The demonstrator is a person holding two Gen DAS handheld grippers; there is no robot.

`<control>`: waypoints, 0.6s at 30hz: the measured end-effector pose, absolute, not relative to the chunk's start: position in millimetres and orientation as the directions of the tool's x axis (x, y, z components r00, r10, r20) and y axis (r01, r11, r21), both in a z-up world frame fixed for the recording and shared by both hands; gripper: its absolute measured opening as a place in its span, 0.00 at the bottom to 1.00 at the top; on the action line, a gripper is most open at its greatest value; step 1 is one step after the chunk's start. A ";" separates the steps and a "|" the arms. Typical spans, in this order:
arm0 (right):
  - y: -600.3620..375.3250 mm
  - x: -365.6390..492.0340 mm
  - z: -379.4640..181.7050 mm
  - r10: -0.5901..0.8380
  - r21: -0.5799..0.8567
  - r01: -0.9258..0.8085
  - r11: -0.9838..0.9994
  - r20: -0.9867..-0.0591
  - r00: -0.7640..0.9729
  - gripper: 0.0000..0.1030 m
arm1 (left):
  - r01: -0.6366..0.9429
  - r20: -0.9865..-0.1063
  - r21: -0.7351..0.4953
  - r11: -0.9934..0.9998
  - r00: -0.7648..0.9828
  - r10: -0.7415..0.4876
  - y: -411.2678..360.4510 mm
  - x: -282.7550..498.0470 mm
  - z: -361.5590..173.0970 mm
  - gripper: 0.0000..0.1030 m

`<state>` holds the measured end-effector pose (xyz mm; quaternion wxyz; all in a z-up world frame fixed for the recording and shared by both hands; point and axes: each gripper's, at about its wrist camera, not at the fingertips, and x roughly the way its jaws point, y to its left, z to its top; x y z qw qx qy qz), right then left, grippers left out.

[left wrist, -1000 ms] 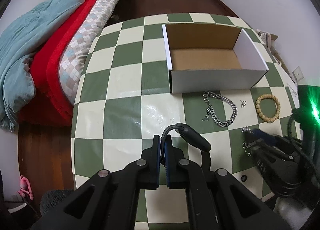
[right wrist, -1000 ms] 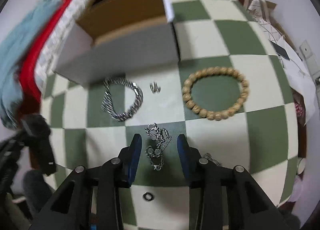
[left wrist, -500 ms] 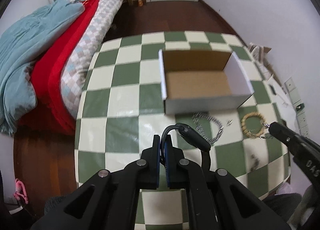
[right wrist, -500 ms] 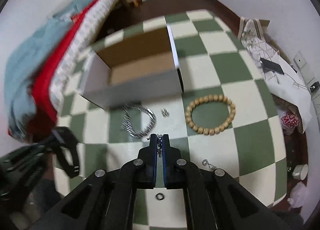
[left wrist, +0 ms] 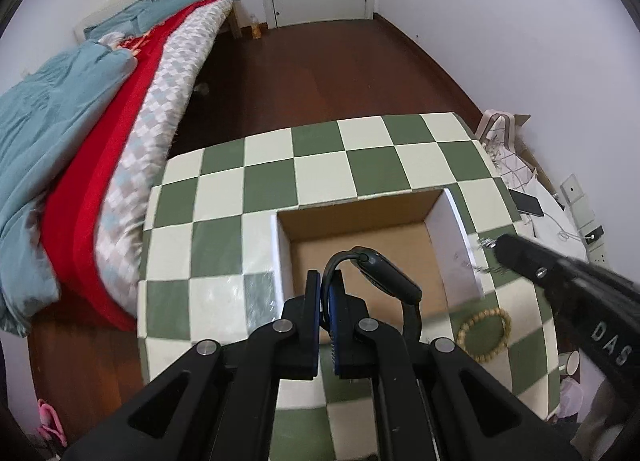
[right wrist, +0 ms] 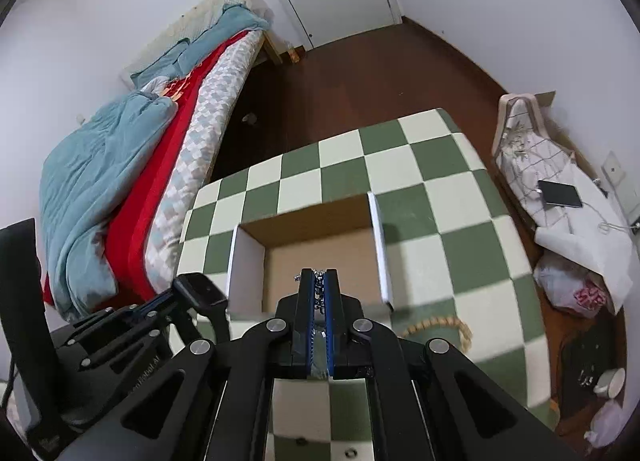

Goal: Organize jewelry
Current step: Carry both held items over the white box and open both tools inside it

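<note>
Nearest in the right wrist view, the right tool is clenched on a thin silver chain, whose links show bunched between the blue pads and just past their tips; how much hangs below cannot be told. The chain looks light, limp and slippery, so it likely has no fixed long axis and will simply dangle from wherever it is pinched; a grip across several bunched links seems safer than on 1 link. In the left wrist view, the left tool is clamped on the strap of a black smartwatch, whose band arches up from the pads and curves right, its body pointing away toward the box. The strap seems springy and grippy, the glass face the fragile part, so the band is the sensible hold. Just beyond both tools sits the open cardboard box, its long axis running left to right across the checked surface. A wooden bead bracelet lies flat to the right of the left tool, below the box's near corner.
</note>
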<state>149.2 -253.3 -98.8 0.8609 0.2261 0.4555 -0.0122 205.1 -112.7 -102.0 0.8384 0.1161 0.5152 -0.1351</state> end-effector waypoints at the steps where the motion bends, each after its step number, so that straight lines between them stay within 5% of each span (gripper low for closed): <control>1: -255.0 159.8 -104.3 0.194 0.383 0.229 0.895 -0.796 0.574 0.04 | 0.349 -0.898 0.053 0.936 0.426 -0.108 -115.4 210.9 -104.9 0.02; 7: -262.9 203.0 -130.0 0.219 0.392 0.249 0.886 -0.826 0.520 0.04 | 0.333 -0.918 -0.004 0.943 0.373 -0.136 -120.6 250.7 -120.3 0.03; 15: -277.3 240.8 -151.3 0.311 0.451 0.262 0.853 -0.843 0.439 0.06 | 0.322 -0.922 0.001 0.947 0.368 -0.124 -121.8 268.6 -118.4 0.16; 16: -279.0 243.3 -153.6 0.312 0.445 0.267 0.855 -0.852 0.421 0.07 | 0.318 -0.917 0.011 0.948 0.381 -0.117 -120.2 267.9 -115.8 0.29; 17: -280.5 244.2 -154.3 0.311 0.443 0.272 0.854 -0.855 0.416 0.11 | 0.314 -0.915 0.018 0.949 0.387 -0.110 -119.6 268.8 -114.4 0.54; 18: -282.8 243.4 -154.8 0.305 0.438 0.279 0.855 -0.858 0.414 0.22 | 0.305 -0.913 0.023 0.952 0.394 -0.105 -117.3 268.6 -112.5 0.69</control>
